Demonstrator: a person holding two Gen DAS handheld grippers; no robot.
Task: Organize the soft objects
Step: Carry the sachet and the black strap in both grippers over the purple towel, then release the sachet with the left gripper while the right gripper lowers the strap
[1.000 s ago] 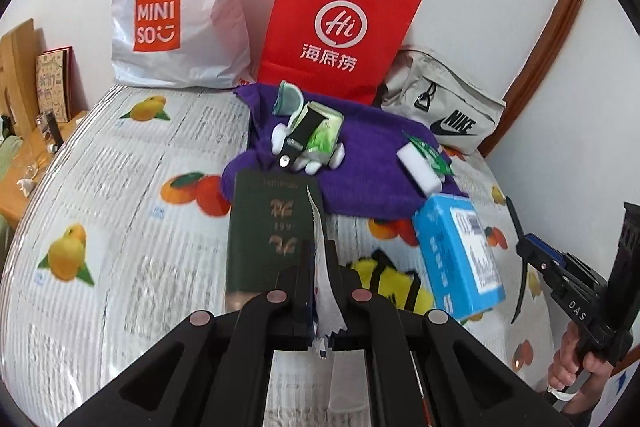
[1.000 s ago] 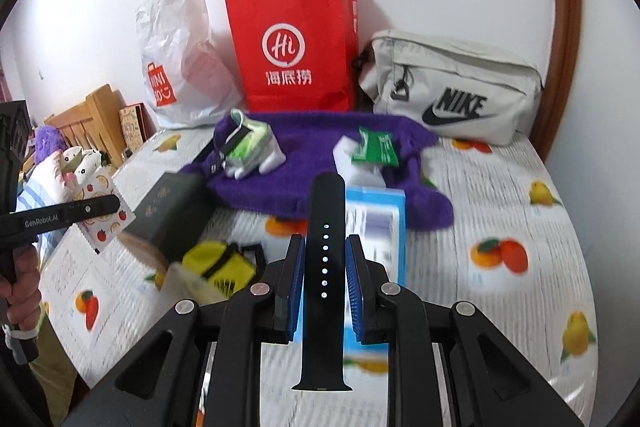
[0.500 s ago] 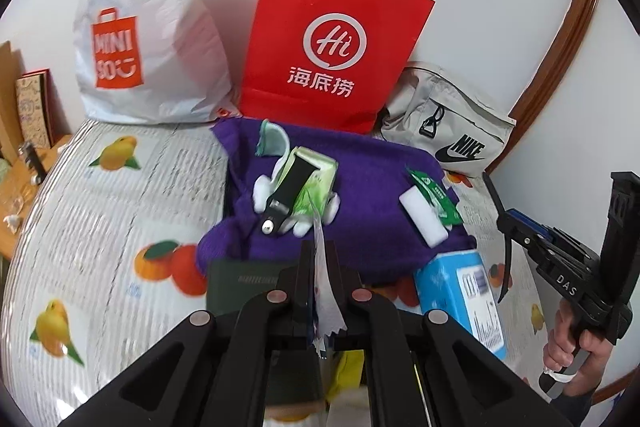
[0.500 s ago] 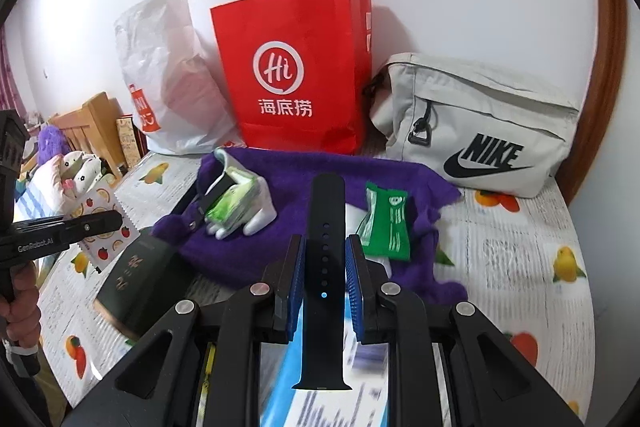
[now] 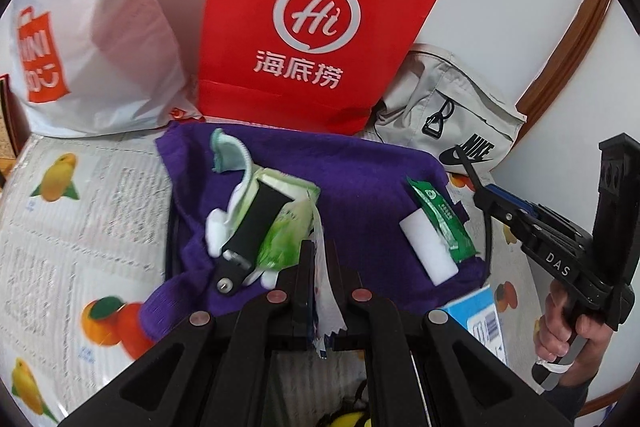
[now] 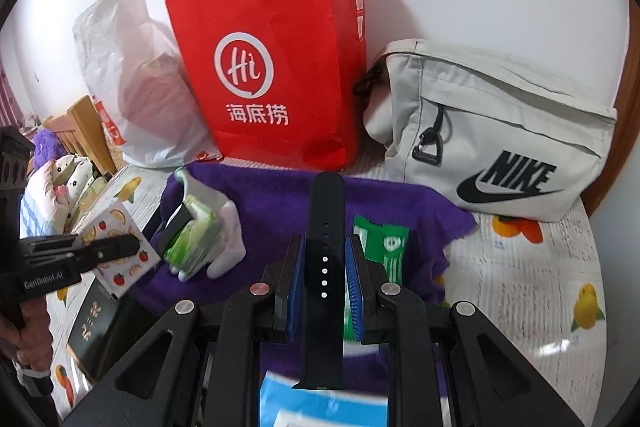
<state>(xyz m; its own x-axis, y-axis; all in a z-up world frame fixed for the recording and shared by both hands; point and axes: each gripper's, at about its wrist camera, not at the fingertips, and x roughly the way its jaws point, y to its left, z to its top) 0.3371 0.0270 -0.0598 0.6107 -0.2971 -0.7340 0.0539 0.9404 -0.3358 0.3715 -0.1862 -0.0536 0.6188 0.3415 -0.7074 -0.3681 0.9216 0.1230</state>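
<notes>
the right gripper (image 6: 325,269) is clenched on a black watch strap (image 6: 325,227), its blue pads pressing both edges so the strap stands upright between them, holes facing the camera. the left gripper (image 5: 320,267) is pinched on a thin white packet with fruit print (image 5: 325,291), seen edge-on in its own view and as a flat patterned square (image 6: 120,251) from the right wrist view.

just ahead of both grippers lies a purple fleece blanket (image 5: 360,179) spread on a fruit-print bedsheet (image 5: 72,211). on its left part sits a green wet-wipe pack (image 5: 288,227) with a second black strap with a buckle (image 5: 256,231) lying across it and white gloves (image 6: 228,247) under and beside it. a pale teal cloth piece (image 5: 230,155) lies just behind it. on the blanket's right part a green sachet (image 5: 440,223) lies touching a white sponge block (image 5: 428,251).

a light blue box (image 5: 480,315) lies at the blanket's near edge, and a dark green booklet (image 6: 96,327) lies on the sheet to the left.

against the wall behind stand a white miniso plastic bag (image 5: 80,39), a red haidilao paper bag (image 5: 316,27) and a beige nike pouch (image 6: 500,131), side by side.
</notes>
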